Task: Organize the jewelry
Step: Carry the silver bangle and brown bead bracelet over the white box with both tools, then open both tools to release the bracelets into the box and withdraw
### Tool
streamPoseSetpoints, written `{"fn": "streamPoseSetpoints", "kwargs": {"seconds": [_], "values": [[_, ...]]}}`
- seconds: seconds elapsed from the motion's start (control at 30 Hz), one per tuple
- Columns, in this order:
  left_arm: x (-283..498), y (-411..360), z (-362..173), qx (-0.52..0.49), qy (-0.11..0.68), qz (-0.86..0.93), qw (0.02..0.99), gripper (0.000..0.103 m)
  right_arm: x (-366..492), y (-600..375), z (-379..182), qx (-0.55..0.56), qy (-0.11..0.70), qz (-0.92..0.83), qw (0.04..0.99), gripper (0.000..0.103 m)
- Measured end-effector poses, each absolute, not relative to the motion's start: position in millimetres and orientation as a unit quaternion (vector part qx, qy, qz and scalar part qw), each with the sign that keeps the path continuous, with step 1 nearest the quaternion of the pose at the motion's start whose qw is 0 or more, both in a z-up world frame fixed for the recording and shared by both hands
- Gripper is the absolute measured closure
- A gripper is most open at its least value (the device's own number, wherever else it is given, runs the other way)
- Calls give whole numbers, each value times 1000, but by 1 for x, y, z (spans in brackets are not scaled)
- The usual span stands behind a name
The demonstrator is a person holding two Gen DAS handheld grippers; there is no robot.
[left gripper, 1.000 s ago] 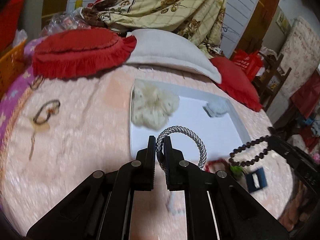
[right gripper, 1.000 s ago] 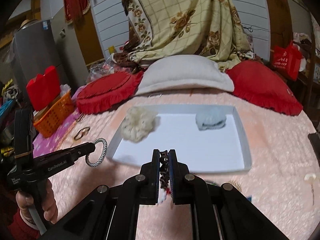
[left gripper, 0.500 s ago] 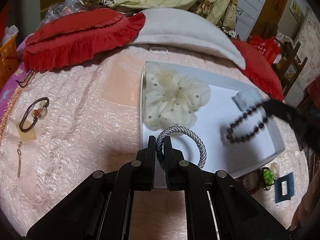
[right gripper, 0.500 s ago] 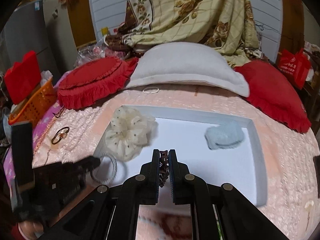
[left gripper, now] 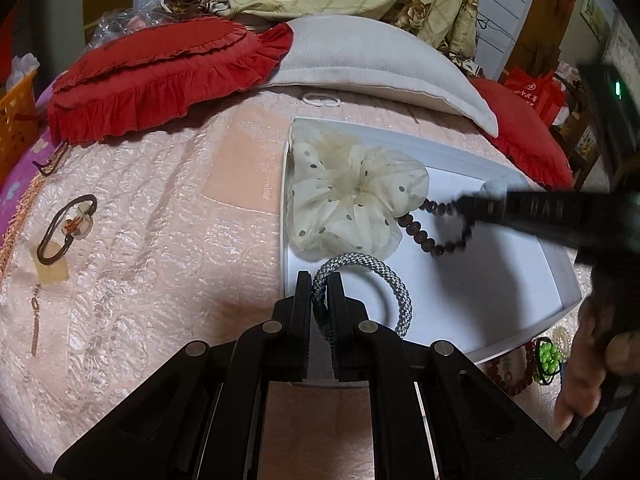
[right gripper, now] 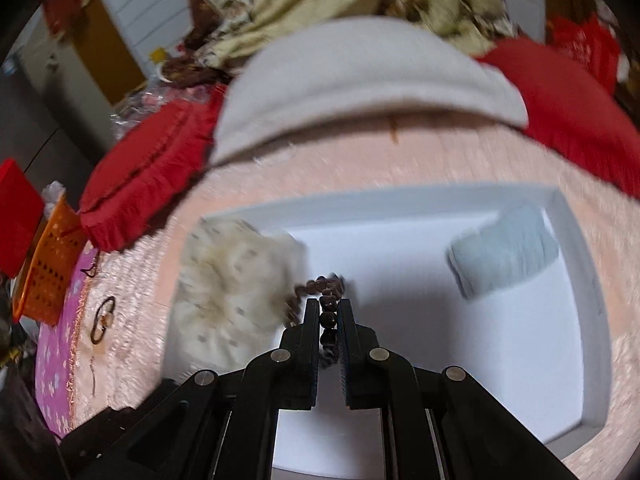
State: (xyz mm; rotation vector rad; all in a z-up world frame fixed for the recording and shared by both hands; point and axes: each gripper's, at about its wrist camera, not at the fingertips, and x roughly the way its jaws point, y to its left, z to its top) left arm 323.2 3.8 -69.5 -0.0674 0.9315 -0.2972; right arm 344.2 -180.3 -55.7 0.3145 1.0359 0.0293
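Left wrist view: left gripper (left gripper: pixel 320 280) clamping tight on a grey-and-white braided rope bracelet (left gripper: pixel 368 284), holding its loop just over the near left corner of a shallow white rectangular tray (left gripper: pixel 520 340); tray lying on a pink quilted bedspread (left gripper: pixel 160 260); cream dotted fabric scrunchie (left gripper: pixel 352 196) sitting in the tray's far left corner, just beyond the bracelet; right gripper (left gripper: pixel 472 208) reaching in from the right, pinching a dark brown beaded bracelet (left gripper: pixel 432 236) that is hanging beside the scrunchie; hand (left gripper: pixel 592 364) showing at the right edge; dark hair tie with a clear charm (left gripper: pixel 68 228) lying well apart on the bedspread to the left; green bead cluster (left gripper: pixel 546 356) lying just outside the tray's near edge; red frilled cushion (left gripper: pixel 160 76) and grey pillow (left gripper: pixel 380 60) resting behind.

Right wrist view, blurred: right gripper (right gripper: pixel 329 304) pointing down over the white tray (right gripper: pixel 572 240), jaws closed on the brown beaded bracelet (right gripper: pixel 324 288); beads trailing against the cream scrunchie (right gripper: pixel 232 280) on the left; pale blue fabric scrunchie (right gripper: pixel 504 248) lying in the tray's far right corner.
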Motion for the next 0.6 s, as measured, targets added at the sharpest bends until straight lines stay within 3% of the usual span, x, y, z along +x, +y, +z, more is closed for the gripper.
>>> {"fn": "streamPoseSetpoints", "kwargs": {"seconds": [0.37,0.47,0.53,0.6], "values": [[310,15,-39,-59,439,-148,884,94,312,-165,-63,168,507,57,844,95],[306,28,-22,-74,416,-136,896,78,305,-155,-65,166,511,67,841,95],[304,36,-14,-79,399,-123,905,62,300,-149,-66,166,514,73,839,95],[304,43,-12,-79,387,-106,912,60,297,-144,-67,159,516,70,839,95]]}}
